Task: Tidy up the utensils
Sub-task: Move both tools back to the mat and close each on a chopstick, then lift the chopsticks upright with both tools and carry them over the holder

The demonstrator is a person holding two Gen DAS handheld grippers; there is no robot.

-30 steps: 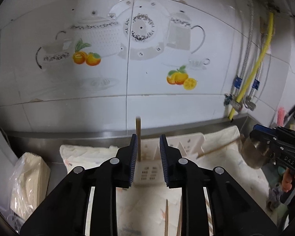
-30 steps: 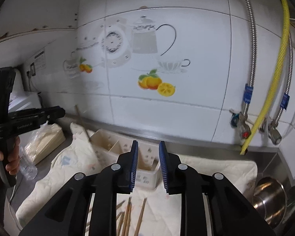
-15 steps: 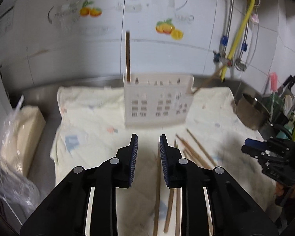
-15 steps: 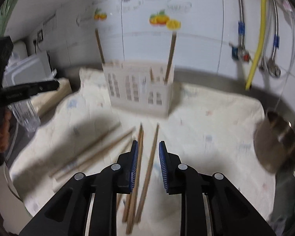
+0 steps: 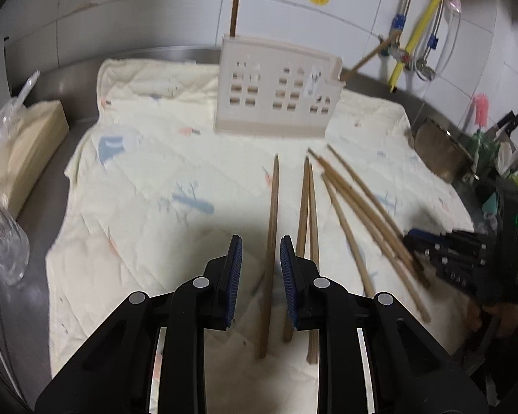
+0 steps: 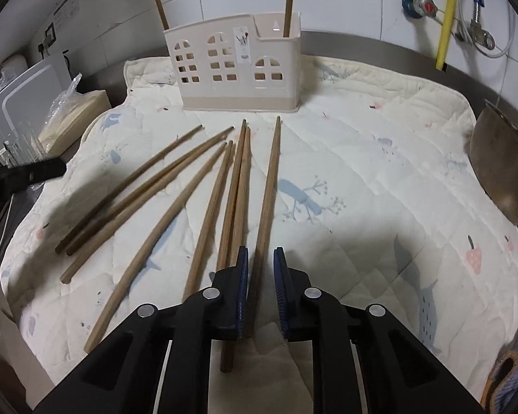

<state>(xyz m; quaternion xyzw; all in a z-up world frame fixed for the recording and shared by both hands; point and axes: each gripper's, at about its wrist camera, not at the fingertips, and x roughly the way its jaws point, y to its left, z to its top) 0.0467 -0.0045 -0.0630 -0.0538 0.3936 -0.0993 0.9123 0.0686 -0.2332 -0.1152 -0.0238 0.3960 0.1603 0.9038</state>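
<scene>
Hovering low over the quilted cloth (image 6: 380, 131), your right tongs (image 6: 260, 289) stand spread with the rightmost chopstick (image 6: 269, 186) running up between the pads, not yet pinched. Your left tongs (image 5: 259, 276) are spread too, straddling the leftmost chopstick (image 5: 272, 214) of the loose set on the cloth. Whether either stick touches a pad, I cannot tell.

Loose chopsticks fan out across the middle of the cloth, tips pointing toward the cream utensil holder (image 6: 238, 65) at the far edge of the desk. Two sticks already stand in that holder, one at each end.

Now the risks. On your right side, a close pair of chopsticks (image 6: 238, 186) lies just beside the one you straddle, and their near ends sit under the left pad. Close carelessly and you could catch an extra stick or roll them away. Grab near the thick end and the long shaft may droop or swing, clipping the holder's rim on the way in. That holder looks light, so a hard poke could tip or slide it on the soft cloth. Your two tongs work near each other, so watch for a bump.

As for writing, a small sticker (image 6: 242, 45) sits on the holder's front, but its print is too small to read.
</scene>
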